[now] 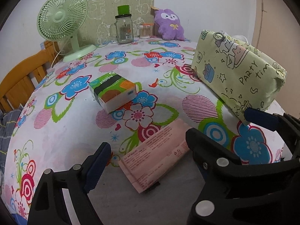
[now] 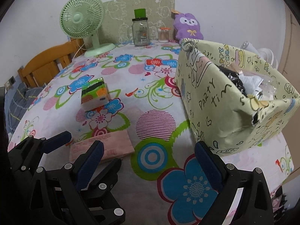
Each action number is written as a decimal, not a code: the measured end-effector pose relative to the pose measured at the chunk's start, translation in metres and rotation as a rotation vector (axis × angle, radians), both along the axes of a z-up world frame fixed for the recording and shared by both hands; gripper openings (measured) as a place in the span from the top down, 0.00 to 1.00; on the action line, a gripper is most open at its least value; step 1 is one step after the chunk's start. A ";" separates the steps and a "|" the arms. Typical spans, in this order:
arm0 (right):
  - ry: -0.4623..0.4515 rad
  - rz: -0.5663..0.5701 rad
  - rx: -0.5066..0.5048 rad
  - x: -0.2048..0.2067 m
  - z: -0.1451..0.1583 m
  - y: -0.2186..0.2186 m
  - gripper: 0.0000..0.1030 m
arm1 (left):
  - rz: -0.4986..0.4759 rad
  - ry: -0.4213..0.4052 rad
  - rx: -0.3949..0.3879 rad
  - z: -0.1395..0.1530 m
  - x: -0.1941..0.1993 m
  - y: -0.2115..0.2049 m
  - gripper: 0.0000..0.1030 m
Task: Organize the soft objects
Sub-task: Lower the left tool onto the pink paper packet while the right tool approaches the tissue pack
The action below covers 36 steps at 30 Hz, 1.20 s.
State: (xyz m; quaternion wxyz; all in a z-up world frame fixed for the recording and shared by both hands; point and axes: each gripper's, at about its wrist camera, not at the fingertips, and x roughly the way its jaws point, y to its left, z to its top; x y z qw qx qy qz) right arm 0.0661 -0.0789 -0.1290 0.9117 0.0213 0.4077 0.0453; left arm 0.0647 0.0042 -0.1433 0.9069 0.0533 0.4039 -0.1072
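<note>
Pink tissue pack [image 1: 155,155] is lying flat between the spread left tongs [image 1: 148,161], its long axis running diagonally; right tongs [image 2: 150,155] are hovering spread, empty, farther off.

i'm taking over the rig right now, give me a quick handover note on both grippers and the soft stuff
Left gripper: open, holding nothing, its jaws either side of the flat pink tissue pack at the near table edge.
Right gripper: open, empty, over bare floral tablecloth beside the yellow-green paper-wrapped box.
Green and orange tissue pack lies mid-table; purple plush toy leans at the back wall.
Done: the box already holds some crumpled bags.
Left: both tissue packs and the plush are not put away; likely grab the pink pack first.
</note>
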 end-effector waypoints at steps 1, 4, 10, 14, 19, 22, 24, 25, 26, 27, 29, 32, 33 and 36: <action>0.003 -0.001 0.001 0.001 0.000 0.000 0.04 | 0.000 0.001 -0.004 0.000 0.001 0.000 0.12; 0.005 -0.007 0.002 0.003 -0.001 0.000 0.04 | -0.006 0.001 -0.017 -0.001 0.004 0.000 0.15; 0.020 -0.016 0.017 0.005 -0.003 -0.001 0.04 | -0.027 -0.006 -0.028 0.000 0.003 -0.003 0.27; 0.022 -0.017 0.014 0.005 -0.003 0.000 0.04 | -0.025 -0.019 -0.040 0.002 -0.002 -0.003 0.47; 0.012 -0.013 0.005 0.003 -0.001 0.004 0.04 | -0.025 -0.015 -0.054 0.003 -0.006 -0.001 0.59; 0.008 -0.009 0.006 0.001 0.001 0.006 0.04 | -0.013 -0.006 -0.068 0.005 -0.007 0.003 0.61; 0.007 -0.003 0.008 0.000 0.002 0.008 0.04 | -0.003 0.000 -0.074 0.005 -0.007 0.005 0.61; 0.006 0.000 0.009 0.000 0.003 0.009 0.04 | 0.006 0.001 -0.075 0.006 -0.008 0.008 0.62; 0.005 0.003 0.010 -0.001 0.003 0.011 0.04 | 0.015 0.002 -0.074 0.006 -0.008 0.010 0.62; 0.005 0.006 0.012 -0.001 0.003 0.012 0.04 | 0.027 0.001 -0.072 0.007 -0.009 0.012 0.62; 0.002 0.018 0.016 -0.002 0.005 0.016 0.04 | 0.049 0.000 -0.069 0.008 -0.010 0.018 0.62; -0.003 0.039 0.019 -0.001 0.007 0.024 0.04 | 0.074 -0.005 -0.068 0.010 -0.011 0.025 0.62; -0.005 0.047 0.020 0.000 0.008 0.026 0.04 | 0.083 -0.007 -0.068 0.011 -0.011 0.028 0.62; -0.012 0.078 0.022 0.004 0.010 0.036 0.04 | 0.117 -0.016 -0.066 0.014 -0.010 0.037 0.62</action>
